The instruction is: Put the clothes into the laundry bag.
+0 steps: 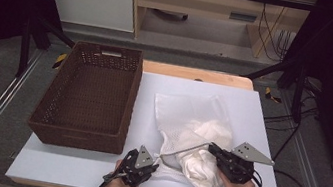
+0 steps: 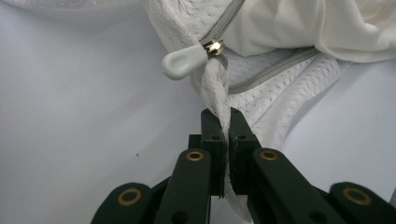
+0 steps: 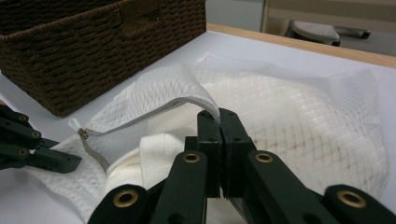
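Mesh laundry bag [image 1: 190, 122], white and partly unzipped, lies on the white bench [image 1: 252, 117] just right of the brown wicker basket [image 1: 88, 96], with a white garment [image 1: 201, 167] bulging out of its open near end; how much more cloth sits inside is hard to judge through the netting. The basket stands at the left part of the bench, its inside dark and difficult to read. Beyond the bench's far wooden edge are a grey floor, pale wooden furniture and trailing cables, with black curtains at both sides. The person's forearms are cut off by the bottom edge of the high view. The right tool [image 1: 214, 149] has its jaws pressed together on the upper zipper edge of the bag's mouth, lifting that lip clear of the garment. The left tool [image 1: 153, 165] is clamped on the mesh at the near left corner of the bag, just below the zipper's end. The grey zipper pull [image 2: 184, 61] with its small brass slider hangs just beyond the left tool's jaws.
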